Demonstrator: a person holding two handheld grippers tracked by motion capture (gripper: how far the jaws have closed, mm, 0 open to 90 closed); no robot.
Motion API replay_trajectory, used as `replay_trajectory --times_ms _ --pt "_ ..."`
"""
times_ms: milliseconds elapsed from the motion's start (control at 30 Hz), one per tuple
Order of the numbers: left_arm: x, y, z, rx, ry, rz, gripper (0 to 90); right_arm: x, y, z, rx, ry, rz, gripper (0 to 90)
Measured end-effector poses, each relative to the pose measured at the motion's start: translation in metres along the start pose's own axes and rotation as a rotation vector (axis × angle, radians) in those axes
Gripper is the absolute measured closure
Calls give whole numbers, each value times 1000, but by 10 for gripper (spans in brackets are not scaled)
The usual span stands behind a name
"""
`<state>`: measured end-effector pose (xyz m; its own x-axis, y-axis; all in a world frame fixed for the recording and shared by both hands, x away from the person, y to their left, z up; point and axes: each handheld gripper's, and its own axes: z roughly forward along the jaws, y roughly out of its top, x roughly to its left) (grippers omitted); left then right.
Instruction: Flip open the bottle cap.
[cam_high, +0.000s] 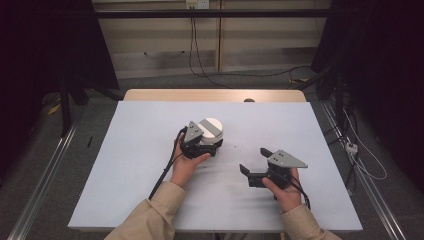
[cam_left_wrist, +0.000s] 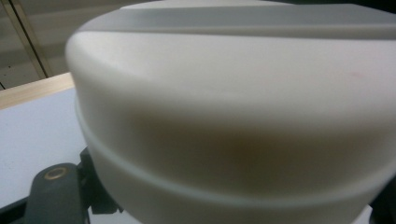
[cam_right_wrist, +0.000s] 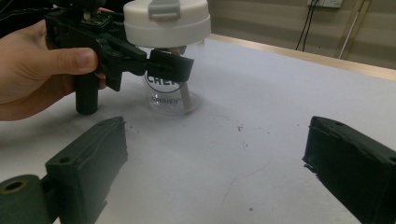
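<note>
Currently the left gripper (cam_right_wrist: 170, 70) is clamped on the jar (cam_right_wrist: 173, 88), its jaws closed on the clear wall just below the white lid (cam_right_wrist: 166, 21). That jar stands upright near the middle of the table (cam_high: 140, 150). Well apart to its side, the right gripper (cam_high: 254, 162) hovers with jaws spread wide, holding nothing. The wall looks stiff, smooth and likely slippery; the jar appears almost empty, hence light. Grip the clear wall under the lid rim to steady it. For opening, take the lid by its broad side, squarely, since a tilted hold could slip.
</note>
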<state>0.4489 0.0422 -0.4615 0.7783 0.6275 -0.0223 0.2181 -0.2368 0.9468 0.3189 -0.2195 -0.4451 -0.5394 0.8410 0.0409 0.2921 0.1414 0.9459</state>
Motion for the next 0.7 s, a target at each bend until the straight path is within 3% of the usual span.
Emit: replay_trajectory --times_ms 467,567,600,633,700 --pt "1 0 -1 11 -7 5 185 9 14 23 24 23 7 135" --pt "0 0 -2 10 -5 12 185 12 20 28 17 29 13 248" --pt "0 0 -2 10 -5 12 185 12 20 28 17 29 13 248" --pt "1 0 -2 11 -7 12 185 14 23 31 27 48 37 342" --pt "1 0 -2 12 -9 6 185 15 24 32 30 61 39 373"
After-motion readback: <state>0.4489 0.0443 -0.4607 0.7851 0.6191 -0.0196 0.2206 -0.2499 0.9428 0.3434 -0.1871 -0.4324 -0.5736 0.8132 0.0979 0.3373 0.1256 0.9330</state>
